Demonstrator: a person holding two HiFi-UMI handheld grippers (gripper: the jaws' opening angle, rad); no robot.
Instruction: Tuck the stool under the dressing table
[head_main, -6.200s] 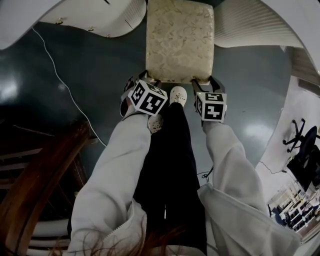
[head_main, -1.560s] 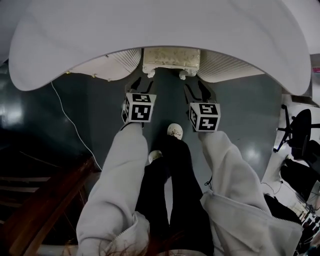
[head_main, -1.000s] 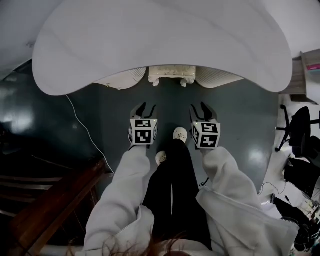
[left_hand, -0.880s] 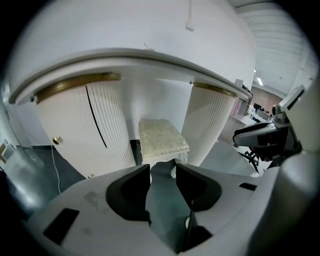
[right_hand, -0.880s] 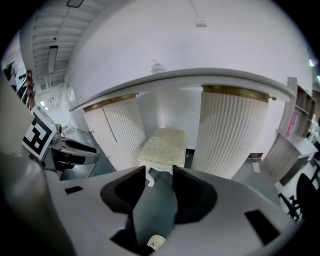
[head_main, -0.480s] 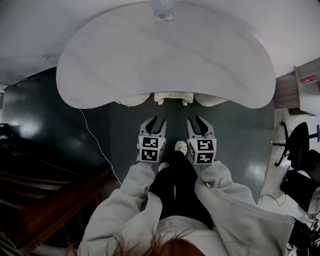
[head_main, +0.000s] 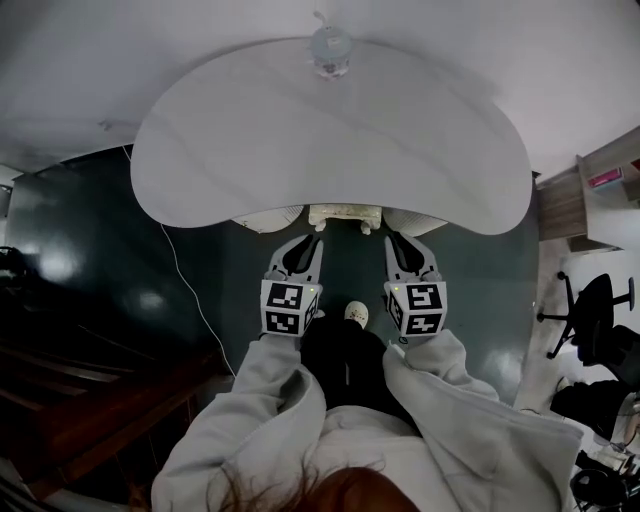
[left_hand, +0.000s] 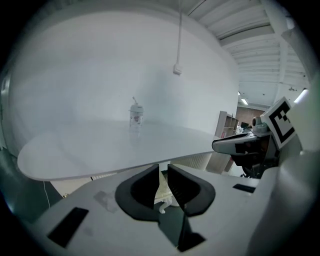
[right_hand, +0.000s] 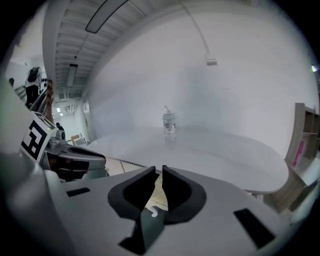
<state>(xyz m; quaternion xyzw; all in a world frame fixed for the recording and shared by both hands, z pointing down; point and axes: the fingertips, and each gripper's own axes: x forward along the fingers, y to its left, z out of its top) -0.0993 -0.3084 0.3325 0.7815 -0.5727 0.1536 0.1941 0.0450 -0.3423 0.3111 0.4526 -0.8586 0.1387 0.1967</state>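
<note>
The stool (head_main: 345, 216), cream with curled white legs, stands under the white kidney-shaped dressing table (head_main: 330, 130); only its near edge shows. Both grippers hang in the air short of the table's front edge, apart from the stool. My left gripper (head_main: 310, 243) (left_hand: 163, 167) and right gripper (head_main: 397, 243) (right_hand: 159, 170) have just been closing. Each now shows only a thin slit, with nothing between the jaws. Through those slits I see a bit of the stool (left_hand: 161, 200) (right_hand: 155, 197) below the table top (left_hand: 100, 145) (right_hand: 210, 150).
A small clear bottle (head_main: 329, 47) (left_hand: 136, 116) (right_hand: 169, 122) stands at the table's far edge. A white cable (head_main: 190, 290) runs over the dark floor at left. Dark wooden furniture (head_main: 100, 400) is at lower left, an office chair (head_main: 590, 310) and a shelf (head_main: 600, 180) at right.
The stool went from out in the open to under the table. Both grippers let go, drew back and rose, and their jaws came together.
</note>
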